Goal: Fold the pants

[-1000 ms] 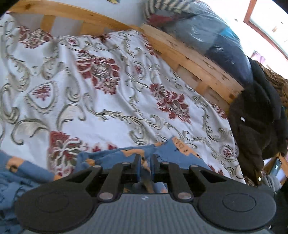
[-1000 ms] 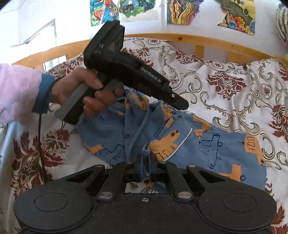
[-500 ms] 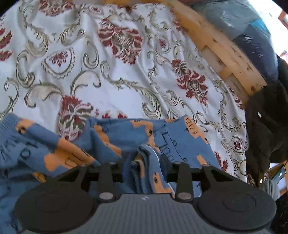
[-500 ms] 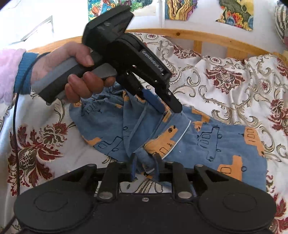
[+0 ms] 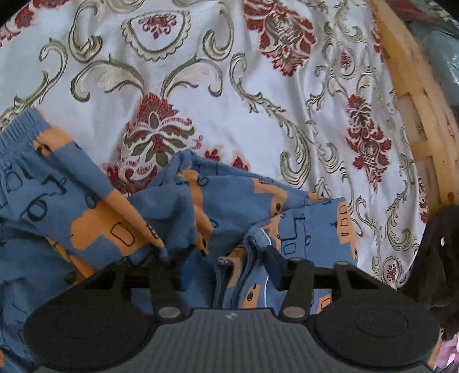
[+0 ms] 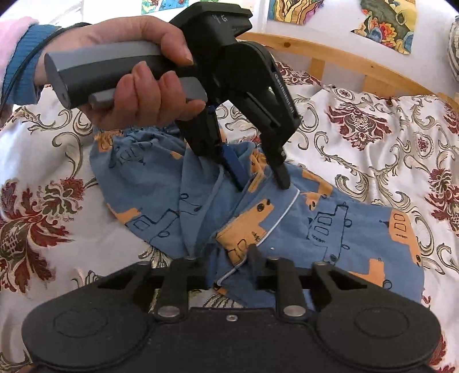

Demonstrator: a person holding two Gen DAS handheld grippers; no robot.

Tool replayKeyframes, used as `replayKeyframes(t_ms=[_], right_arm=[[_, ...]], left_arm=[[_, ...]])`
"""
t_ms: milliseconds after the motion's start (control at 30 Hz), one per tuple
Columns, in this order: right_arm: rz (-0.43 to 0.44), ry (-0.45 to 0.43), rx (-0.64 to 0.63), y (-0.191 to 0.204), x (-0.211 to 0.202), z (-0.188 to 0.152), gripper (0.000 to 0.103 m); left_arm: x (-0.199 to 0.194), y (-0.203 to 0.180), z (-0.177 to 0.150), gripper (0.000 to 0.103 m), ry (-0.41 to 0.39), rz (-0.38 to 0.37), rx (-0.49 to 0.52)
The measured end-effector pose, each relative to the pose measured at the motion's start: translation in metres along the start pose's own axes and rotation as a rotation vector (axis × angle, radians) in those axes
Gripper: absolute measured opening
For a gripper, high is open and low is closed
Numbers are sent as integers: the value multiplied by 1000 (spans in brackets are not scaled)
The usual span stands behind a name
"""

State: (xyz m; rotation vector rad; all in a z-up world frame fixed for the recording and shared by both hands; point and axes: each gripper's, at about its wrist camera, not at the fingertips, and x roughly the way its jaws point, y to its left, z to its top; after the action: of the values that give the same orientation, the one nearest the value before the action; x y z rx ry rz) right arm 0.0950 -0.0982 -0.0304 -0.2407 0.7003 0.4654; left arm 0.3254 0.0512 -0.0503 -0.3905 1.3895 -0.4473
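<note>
The blue pants point(image 6: 330, 229) with orange vehicle prints lie bunched and partly folded on the floral bedspread point(image 6: 373, 143). They fill the lower half of the left wrist view point(image 5: 86, 218). My left gripper point(image 5: 218, 255) is open, its fingers spread over the fabric; in the right wrist view it point(image 6: 264, 180) points down onto the pants with jaws apart. My right gripper point(image 6: 223, 258) is open at the near edge of the pants, with a fabric fold and white piping lying between its fingers.
A wooden bed frame point(image 6: 344, 60) runs along the far side, and also at the right in the left wrist view point(image 5: 416, 114). A dark garment point(image 5: 439, 252) hangs at the bed's right edge. Posters point(image 6: 384, 20) hang on the wall.
Both grippers were shut on the pants a second ago and have opened, letting the fabric drop onto the bed. The left gripper has tilted downward over the pants.
</note>
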Motion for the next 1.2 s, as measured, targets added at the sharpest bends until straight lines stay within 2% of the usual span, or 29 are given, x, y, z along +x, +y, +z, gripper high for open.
replayKeyframes(t_ms=[33, 100, 133, 200, 267, 400, 500, 533, 600, 700, 767, 867, 933, 1000, 1067, 1200], right_arm=[[0, -5, -2, 0, -1, 0, 18], [0, -8, -14, 1, -3, -1, 18], [2, -11, -18, 0, -4, -1, 18], [12, -13, -18, 0, -6, -1, 27], [28, -17, -7, -2, -9, 0, 30], [25, -47, 9, -6, -15, 0, 30], [29, -35, 30, -6, -9, 4, 29], [39, -25, 40, -5, -5, 5, 28], [45, -7, 70, -5, 4, 7, 15], [36, -14, 78, -6, 5, 8, 3], [43, -36, 69, -7, -4, 8, 3], [36, -70, -37, 2, -23, 7, 3], [48, -37, -71, 7, -20, 3, 3], [59, 8, -61, 8, -11, -2, 5], [64, 14, -31, 5, -7, -3, 8], [87, 7, 1, 3, -8, -2, 18]], left_arm=[[2, 1, 1, 40, 6, -6, -11], [2, 4, 1, 37, 10, -24, -26], [2, 4, 2, 37, 12, -29, -34], [-1, 6, 1, 37, 16, -44, -38], [-4, 5, 1, 38, 22, -62, -34], [-2, 3, 1, 40, 38, -48, -26], [3, 3, 1, 40, 50, -31, -23], [3, 3, 1, 40, 50, -29, -23], [4, 2, 2, 41, 47, -28, -10], [5, -1, 1, 42, 47, -21, 11], [5, -2, 0, 42, 49, -20, 24], [3, 0, 1, 42, 53, -34, 25], [3, 4, 2, 46, 58, -52, 20], [3, 6, 2, 48, 58, -65, 11], [4, 6, 1, 47, 56, -58, 8], [5, -1, -3, 35, 40, -6, 51]])
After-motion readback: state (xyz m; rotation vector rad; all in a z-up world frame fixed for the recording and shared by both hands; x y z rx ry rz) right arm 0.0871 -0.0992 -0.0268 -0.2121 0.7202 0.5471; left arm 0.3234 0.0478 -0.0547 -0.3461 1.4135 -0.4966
